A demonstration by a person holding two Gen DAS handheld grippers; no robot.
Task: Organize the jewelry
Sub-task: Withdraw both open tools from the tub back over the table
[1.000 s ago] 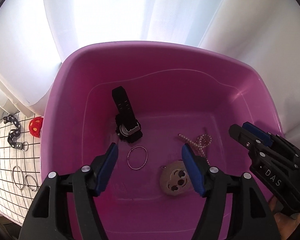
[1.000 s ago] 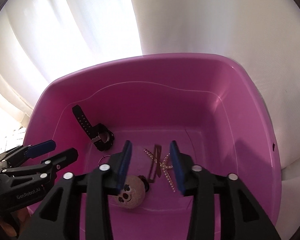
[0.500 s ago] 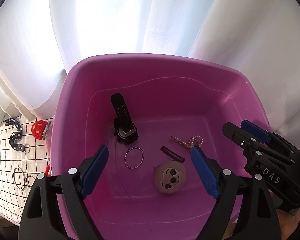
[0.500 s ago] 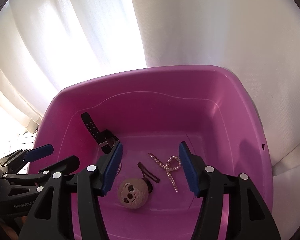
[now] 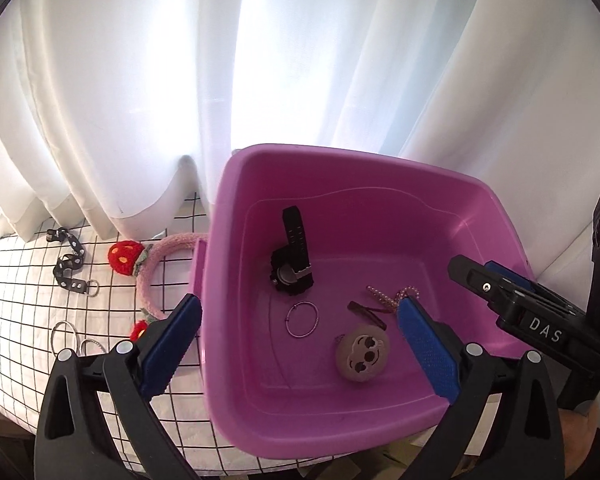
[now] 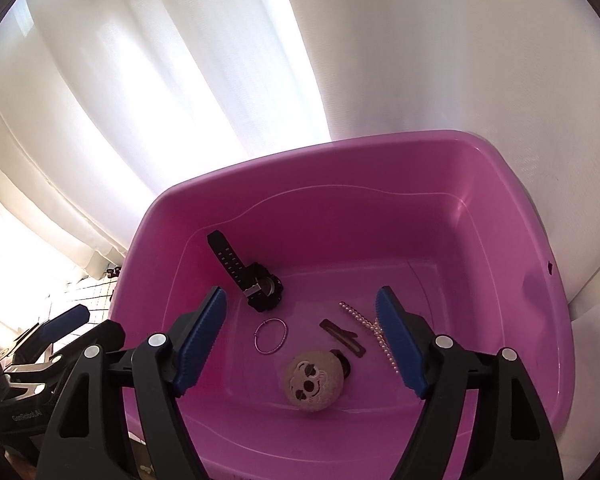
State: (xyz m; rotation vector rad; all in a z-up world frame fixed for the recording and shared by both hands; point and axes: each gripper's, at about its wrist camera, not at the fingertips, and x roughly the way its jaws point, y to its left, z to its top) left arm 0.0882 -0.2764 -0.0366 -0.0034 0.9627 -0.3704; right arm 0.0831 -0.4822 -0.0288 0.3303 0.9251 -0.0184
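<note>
Opening, both grippers' fingers empty above pink tub [image 5: 236, 216]; watch [image 5: 294, 264], pearls [image 6: 366, 322] inside.

Tub [image 6: 480, 184] open above; curtain [image 5: 220, 60] seemingly close behind

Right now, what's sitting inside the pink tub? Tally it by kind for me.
In the pink tub:
Black watch: 1
Thin ring hoop: 1
Dark hair clip: 1
Pearl strand: 1
Round plush face charm: 1
Total: 5
</note>
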